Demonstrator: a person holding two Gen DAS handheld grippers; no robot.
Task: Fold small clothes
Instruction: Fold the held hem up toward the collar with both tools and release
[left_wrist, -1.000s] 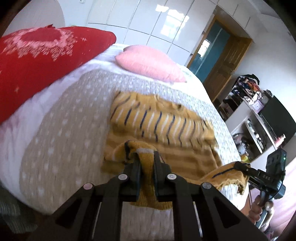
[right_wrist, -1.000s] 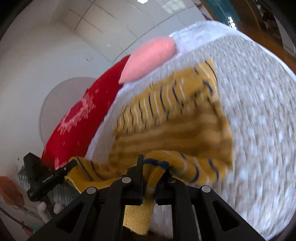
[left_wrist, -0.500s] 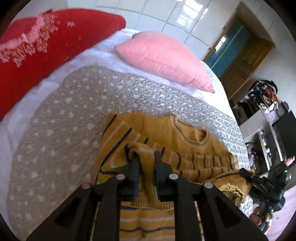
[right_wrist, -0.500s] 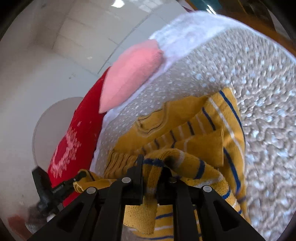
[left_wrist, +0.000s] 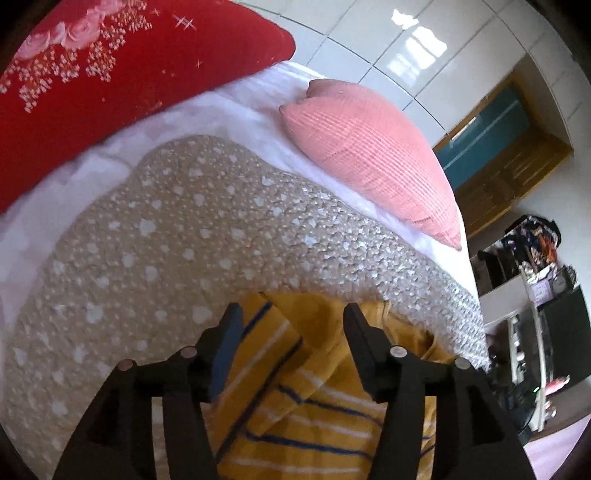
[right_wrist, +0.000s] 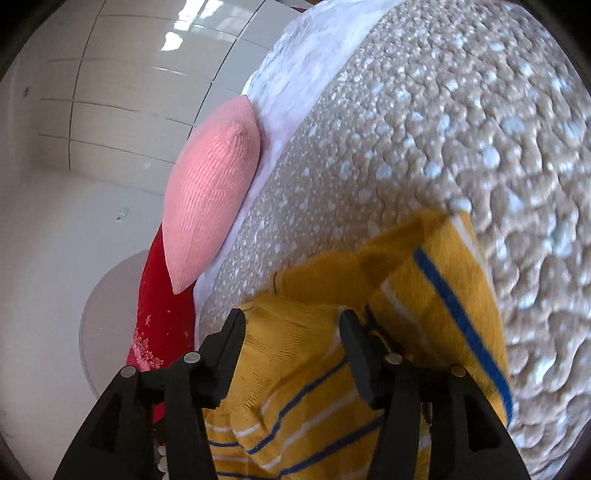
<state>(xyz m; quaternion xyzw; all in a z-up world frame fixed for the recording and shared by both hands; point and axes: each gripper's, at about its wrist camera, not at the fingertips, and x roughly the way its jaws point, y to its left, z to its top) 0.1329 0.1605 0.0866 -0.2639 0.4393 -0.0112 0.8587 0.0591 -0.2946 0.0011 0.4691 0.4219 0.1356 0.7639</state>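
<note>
You had both sets of jaws standing apart with nothing held: the left gripper (left_wrist: 291, 317) and the right gripper (right_wrist: 291, 325) each hovered over the yellow striped sweater (left_wrist: 295, 406), which lay on the beige dotted blanket (left_wrist: 184, 240), on the side of it away from the pink pillow (left_wrist: 369, 162). The step in hand looked like letting go after laying the lower half up over the chest. To do it well, you needed to lift both grippers straight up and clear, so no knit snagged on a jaw and dragged the fold open, and then to check that the folded edge sat square with the neckline. From the right wrist view the fold looked rumpled, though motion blur made that hard to judge.

By count: one sweater, one blanket, one pink pillow, one red pillow (left_wrist: 110, 74) beyond the pink one, and two grippers.
</note>
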